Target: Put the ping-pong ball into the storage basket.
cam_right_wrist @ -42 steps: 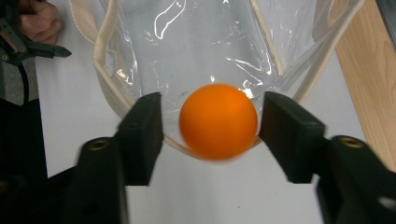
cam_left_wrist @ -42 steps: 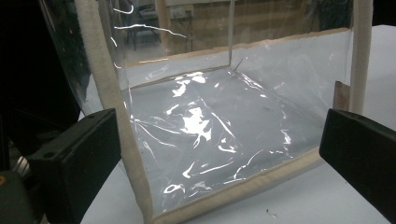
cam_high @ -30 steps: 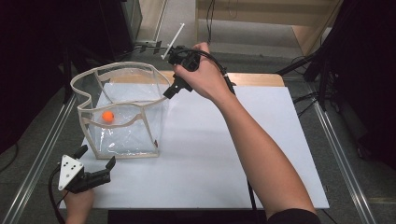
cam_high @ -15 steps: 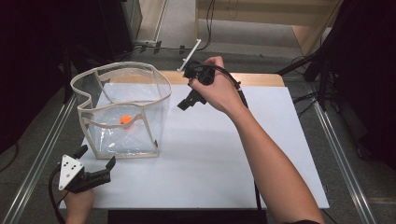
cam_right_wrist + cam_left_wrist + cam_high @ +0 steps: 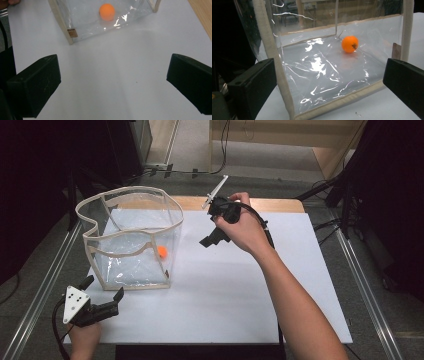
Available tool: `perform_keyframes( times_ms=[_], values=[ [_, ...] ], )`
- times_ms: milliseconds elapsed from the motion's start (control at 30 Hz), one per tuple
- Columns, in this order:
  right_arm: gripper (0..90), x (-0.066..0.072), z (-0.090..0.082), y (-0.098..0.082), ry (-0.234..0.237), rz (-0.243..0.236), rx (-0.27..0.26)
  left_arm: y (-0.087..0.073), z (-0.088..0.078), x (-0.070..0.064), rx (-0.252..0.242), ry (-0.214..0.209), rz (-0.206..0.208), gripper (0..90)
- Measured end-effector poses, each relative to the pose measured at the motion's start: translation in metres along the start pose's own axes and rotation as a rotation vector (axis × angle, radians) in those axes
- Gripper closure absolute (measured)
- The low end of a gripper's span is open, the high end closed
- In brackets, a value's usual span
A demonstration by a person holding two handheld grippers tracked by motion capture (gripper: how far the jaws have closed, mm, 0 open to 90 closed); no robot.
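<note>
A clear plastic bag (image 5: 127, 195) with cream trim stands open on the left of the white table sheet (image 5: 240, 290). An orange ball (image 5: 162, 251) lies on its floor near the right front corner. My right gripper (image 5: 210, 239) hangs above the sheet just right of the bag, tilted down toward it. Its jaws have just been opening and stand open with nothing between them. In the right gripper view the ball (image 5: 107, 11) shows through the bag wall (image 5: 62, 22) beyond the right gripper (image 5: 112, 85). My left gripper (image 5: 104, 287) rests open at the bag's front left corner, facing the ball (image 5: 350, 44).
A bare wooden strip of table (image 5: 280, 204) runs along the far edge behind the sheet. Metal rails (image 5: 45, 285) flank the table on both sides. Cables lie on the floor beyond. White sheet stretches wide in front and to the right of the bag.
The right hand has drawn back from over the bag's rim to the right and lower. The orange ball has rolled rightward across the bag's floor. The left gripper has stayed put.
</note>
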State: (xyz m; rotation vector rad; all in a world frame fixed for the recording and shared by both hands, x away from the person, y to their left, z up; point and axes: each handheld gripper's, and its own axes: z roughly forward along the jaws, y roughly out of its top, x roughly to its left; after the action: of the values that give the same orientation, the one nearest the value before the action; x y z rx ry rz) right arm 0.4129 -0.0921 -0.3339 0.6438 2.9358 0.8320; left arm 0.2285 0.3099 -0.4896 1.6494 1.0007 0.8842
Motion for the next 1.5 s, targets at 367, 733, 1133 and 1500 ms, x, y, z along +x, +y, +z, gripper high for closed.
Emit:
perform_keyframes(
  times_ms=[367, 733, 1133, 1500],
  values=[
    [0.0, 0.001, 0.003, -0.028, -0.018, 0.011, -0.021, 0.000, 0.000, 0.000, -0.001, -0.001, 0.000, 0.0],
    [0.0, 0.004, 0.003, -0.058, -0.034, 0.034, -0.041, 0.000, 0.000, 0.000, 0.000, 0.002, -0.001, 0.0],
    [0.0, 0.007, 0.007, -0.097, -0.042, 0.074, -0.091, 0.000, 0.000, 0.000, 0.000, 0.004, -0.001, 0.0],
    [0.0, 0.015, 0.007, -0.139, -0.074, 0.113, -0.157, 0.000, 0.000, 0.000, 0.002, 0.005, 0.000, 0.0]
  ],
)
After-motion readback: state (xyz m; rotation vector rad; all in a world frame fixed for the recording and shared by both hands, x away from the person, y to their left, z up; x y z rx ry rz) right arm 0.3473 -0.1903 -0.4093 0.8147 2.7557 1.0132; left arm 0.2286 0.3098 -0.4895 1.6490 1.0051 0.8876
